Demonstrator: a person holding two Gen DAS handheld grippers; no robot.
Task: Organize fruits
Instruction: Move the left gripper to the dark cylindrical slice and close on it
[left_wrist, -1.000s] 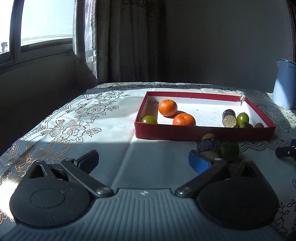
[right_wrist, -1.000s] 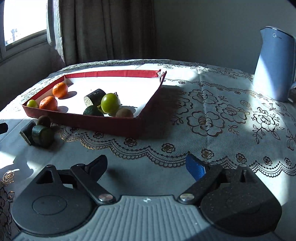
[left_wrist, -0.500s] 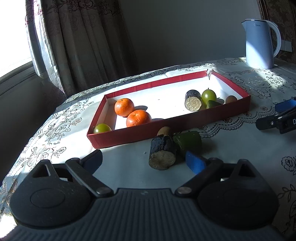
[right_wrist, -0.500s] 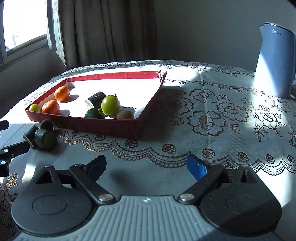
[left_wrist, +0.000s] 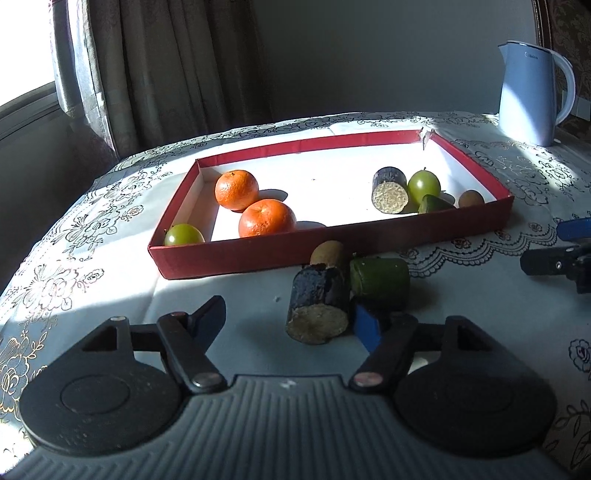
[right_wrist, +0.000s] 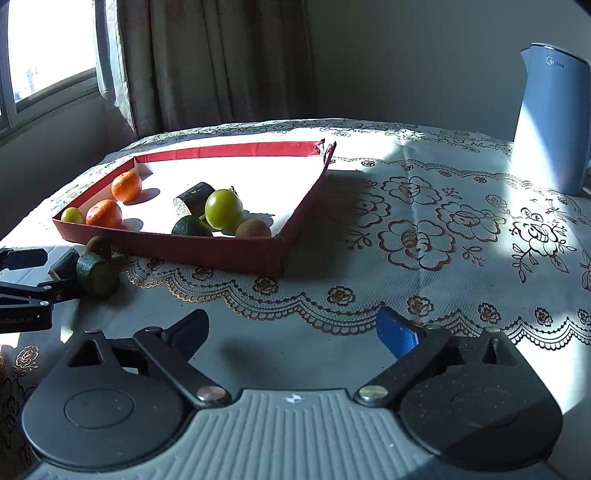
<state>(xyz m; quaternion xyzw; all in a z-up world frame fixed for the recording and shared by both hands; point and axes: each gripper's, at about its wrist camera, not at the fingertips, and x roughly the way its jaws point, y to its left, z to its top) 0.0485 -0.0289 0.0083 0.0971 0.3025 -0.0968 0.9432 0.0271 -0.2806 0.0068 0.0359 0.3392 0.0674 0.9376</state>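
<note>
1. Left gripper (left_wrist: 291, 321): jaws closing, dark cut cylinder (left_wrist: 319, 304) between them, lying against the blue right pad; left pad well apart from it, so no pinch yet.
2. Lies just ahead of the gripper and to its right, long axis pointing roughly back along the fingers, tan cut face toward the camera.
3. Touching its right flank: green cut cylinder (left_wrist: 380, 282), the blue pad wedged into the seam between the two; small brown fruit (left_wrist: 327, 253) right behind, against the red tray (left_wrist: 332, 247) at its near wall.
4. All three on the tablecloth (left_wrist: 110, 280) outside the tray, near the middle of that wall.
5. Right gripper (right_wrist: 291, 332): wide open and opening, empty, well apart from the pile; left clearly nearer.
</note>
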